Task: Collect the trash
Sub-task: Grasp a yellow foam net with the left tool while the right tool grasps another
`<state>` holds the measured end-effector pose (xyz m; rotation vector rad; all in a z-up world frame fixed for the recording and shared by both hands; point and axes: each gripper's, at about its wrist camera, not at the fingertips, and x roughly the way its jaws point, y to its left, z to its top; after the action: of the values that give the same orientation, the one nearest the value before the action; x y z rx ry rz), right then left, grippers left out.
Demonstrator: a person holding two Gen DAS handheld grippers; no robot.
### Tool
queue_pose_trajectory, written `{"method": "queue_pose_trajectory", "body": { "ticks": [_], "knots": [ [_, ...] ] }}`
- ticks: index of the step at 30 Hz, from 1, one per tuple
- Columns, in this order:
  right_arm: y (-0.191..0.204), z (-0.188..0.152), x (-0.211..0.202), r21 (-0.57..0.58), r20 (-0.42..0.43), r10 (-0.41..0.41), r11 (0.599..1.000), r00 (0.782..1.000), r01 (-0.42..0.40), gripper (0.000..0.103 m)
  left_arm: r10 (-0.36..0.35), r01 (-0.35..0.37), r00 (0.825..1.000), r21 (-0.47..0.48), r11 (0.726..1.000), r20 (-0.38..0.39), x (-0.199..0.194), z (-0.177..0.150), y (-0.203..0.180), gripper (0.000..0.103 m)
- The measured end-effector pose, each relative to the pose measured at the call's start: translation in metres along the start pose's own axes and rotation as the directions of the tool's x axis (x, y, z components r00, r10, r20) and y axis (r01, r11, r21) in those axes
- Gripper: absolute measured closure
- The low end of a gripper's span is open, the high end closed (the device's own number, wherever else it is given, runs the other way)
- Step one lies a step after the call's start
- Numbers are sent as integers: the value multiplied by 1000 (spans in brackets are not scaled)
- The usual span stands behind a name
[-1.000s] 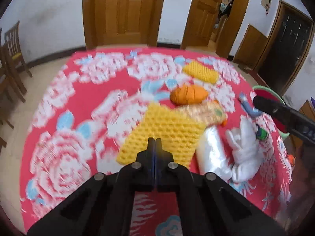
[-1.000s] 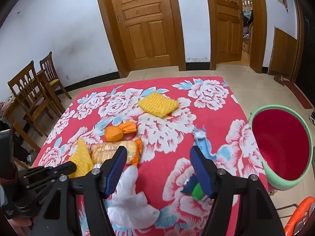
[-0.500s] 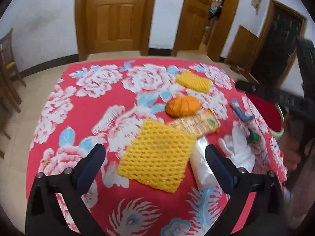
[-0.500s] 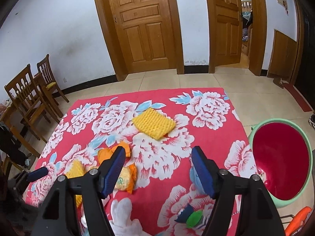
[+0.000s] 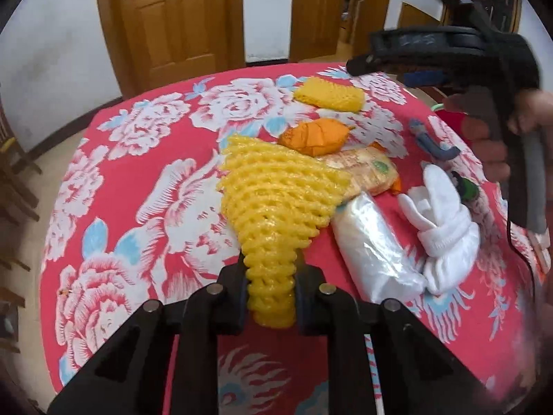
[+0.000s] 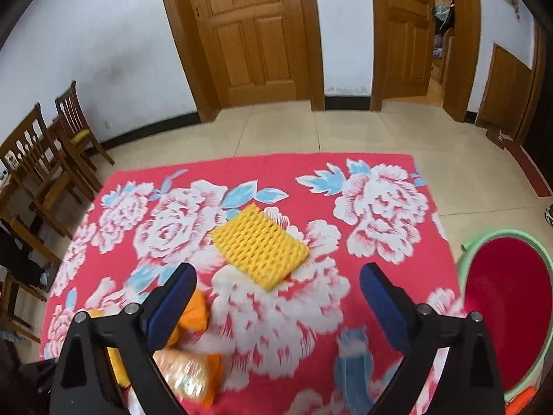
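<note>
My left gripper (image 5: 270, 288) is closing its jaws, and the pads pinch the near end of a yellow foam net (image 5: 276, 200), which bunches into a cone. A second yellow foam net (image 6: 259, 249) lies flat farther back, just ahead of my right gripper (image 6: 276, 276), whose jaws are opening with nothing between them. In the left wrist view that gripper (image 5: 373, 58) hovers at the upper right, held by a hand (image 5: 494, 152). An orange wrapper (image 5: 314, 135), a snack packet (image 5: 366, 169), a clear plastic bag (image 5: 373, 252) and a white cloth (image 5: 442, 221) lie beside the held net.
A red floral cloth (image 5: 138, 159) covers the table. A red bin with a green rim (image 6: 466, 252) stands off its right edge. A blue scrap (image 6: 352, 352) and a green-capped item (image 5: 466, 186) lie near that edge. Wooden chairs (image 6: 41, 162) stand at the left; doors line the far wall.
The left gripper went from shut to wide open, then closed on the near yellow net and bunched it up. The right gripper moved toward the far net and spread wider.
</note>
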<state>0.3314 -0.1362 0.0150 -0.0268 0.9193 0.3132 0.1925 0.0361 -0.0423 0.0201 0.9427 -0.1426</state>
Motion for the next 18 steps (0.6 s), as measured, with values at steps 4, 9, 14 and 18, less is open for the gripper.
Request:
{"method": "queue_pose_trajectory", "body": {
  "ticks": [4, 9, 14, 18],
  "knots": [
    [-1, 8, 31, 8, -55, -15, 1000, 998, 16, 5, -17, 18, 1000, -32, 999, 25, -7, 4, 3, 85],
    [0, 7, 55, -12, -86, -76, 997, 993, 75, 5, 2, 2, 997, -56, 998, 81, -18, 15, 7, 85],
    [3, 7, 67, -9, -82, -40, 999, 996, 40, 15, 38, -26, 992, -106, 994, 118, -18, 35, 16, 84],
    [19, 12, 64, -85, -82, 65, 994, 995, -72, 89, 48, -25, 990, -173, 985, 134, -15, 47, 25, 84]
  ]
}}
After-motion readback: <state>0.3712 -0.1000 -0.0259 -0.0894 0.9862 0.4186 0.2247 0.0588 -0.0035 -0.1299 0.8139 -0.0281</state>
